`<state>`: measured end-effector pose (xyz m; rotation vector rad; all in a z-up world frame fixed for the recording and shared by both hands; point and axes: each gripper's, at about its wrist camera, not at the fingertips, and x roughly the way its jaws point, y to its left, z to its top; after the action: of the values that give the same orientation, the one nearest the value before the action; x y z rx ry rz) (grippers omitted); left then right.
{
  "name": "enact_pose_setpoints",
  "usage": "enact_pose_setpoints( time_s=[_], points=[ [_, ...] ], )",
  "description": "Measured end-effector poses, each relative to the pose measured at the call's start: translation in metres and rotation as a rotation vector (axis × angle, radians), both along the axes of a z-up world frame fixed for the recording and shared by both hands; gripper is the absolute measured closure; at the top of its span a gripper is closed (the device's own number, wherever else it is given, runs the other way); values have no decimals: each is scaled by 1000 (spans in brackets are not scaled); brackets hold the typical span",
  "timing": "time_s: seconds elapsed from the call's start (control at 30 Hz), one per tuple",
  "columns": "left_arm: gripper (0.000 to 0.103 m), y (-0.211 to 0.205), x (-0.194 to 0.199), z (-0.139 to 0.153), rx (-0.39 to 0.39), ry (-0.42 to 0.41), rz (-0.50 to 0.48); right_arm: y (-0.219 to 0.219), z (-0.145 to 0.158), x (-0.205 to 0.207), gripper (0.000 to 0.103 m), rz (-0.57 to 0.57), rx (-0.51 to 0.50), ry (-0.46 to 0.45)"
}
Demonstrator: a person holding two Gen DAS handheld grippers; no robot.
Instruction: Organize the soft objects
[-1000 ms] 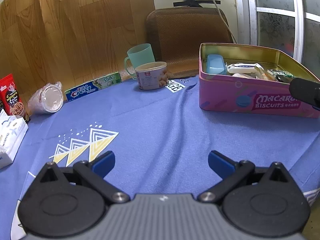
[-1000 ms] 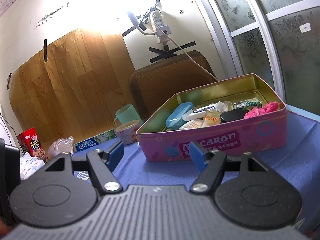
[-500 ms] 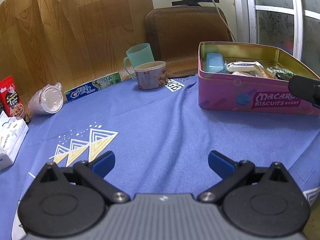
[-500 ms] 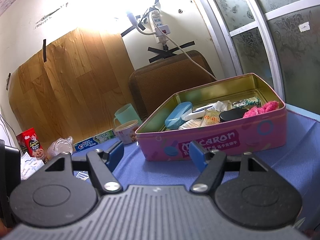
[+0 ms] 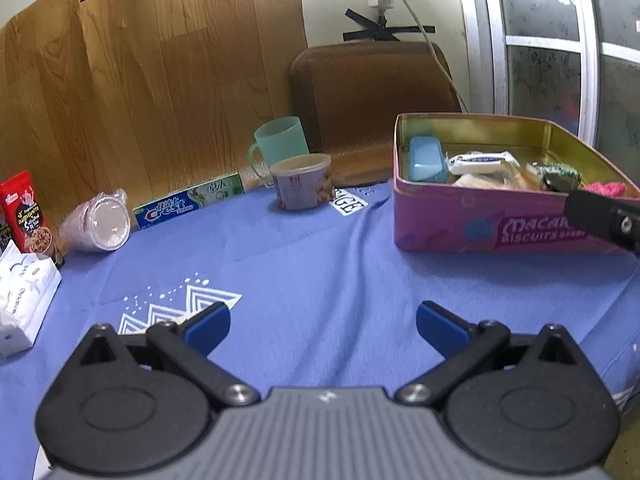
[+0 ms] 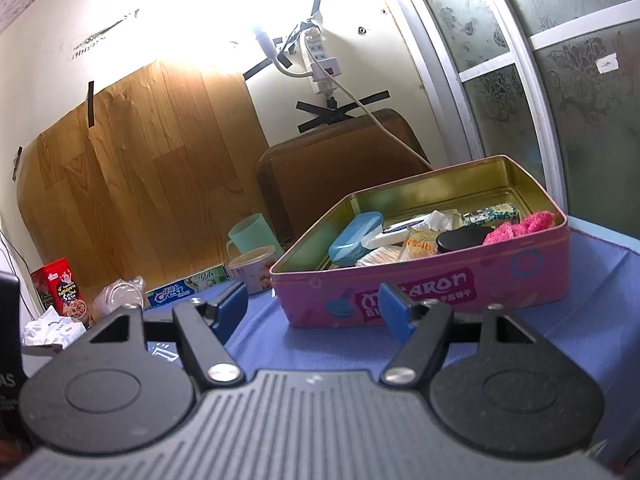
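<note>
Left gripper (image 5: pixel 323 322) tilted up slightly; both jaws spread, empty; pink tin (image 6: pixel 460 280) just beyond right gripper (image 6: pixel 312 306)

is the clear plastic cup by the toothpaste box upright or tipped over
Tipped over: the clear plastic cup lies on its side on the blue cloth, mouth facing the camera.

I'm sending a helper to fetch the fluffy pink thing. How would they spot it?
Find the pink tin on the blue cloth. The pink fluff lies in its near right corner, beside a black lid; nothing else inside is fuzzy.
</note>
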<state>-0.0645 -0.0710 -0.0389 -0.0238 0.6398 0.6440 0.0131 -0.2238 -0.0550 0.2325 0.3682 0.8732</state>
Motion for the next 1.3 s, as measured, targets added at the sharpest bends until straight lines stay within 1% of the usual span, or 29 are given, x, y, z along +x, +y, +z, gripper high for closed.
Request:
enact_pose_setpoints(
  time_s=[0.1, 0.2, 0.43, 0.57, 0.73, 0.97, 1.3],
  points=[
    [0, -1, -1, 3, 8, -4, 2, -2, 0, 1, 29, -8, 7, 9],
    [0, -5, -1, 7, 36, -8, 10, -6, 1, 3, 28, -21, 22, 22],
    [0, -10, -3, 16, 72, -49, 18, -10, 3, 1, 26, -34, 43, 19],
    [0, -7, -2, 19, 42, -42, 7, -10, 5, -1, 26, -36, 43, 7],
    [0, -8, -1, 18, 43, -20, 10, -9, 4, -2, 26, -34, 41, 3],
    [0, -9, 2, 14, 19, 9, -10, -7, 5, -3, 26, -32, 35, 0],
    [0, -11, 5, 11, 3, 29, -17, -7, 5, -2, 26, -31, 35, 0]
  ],
)
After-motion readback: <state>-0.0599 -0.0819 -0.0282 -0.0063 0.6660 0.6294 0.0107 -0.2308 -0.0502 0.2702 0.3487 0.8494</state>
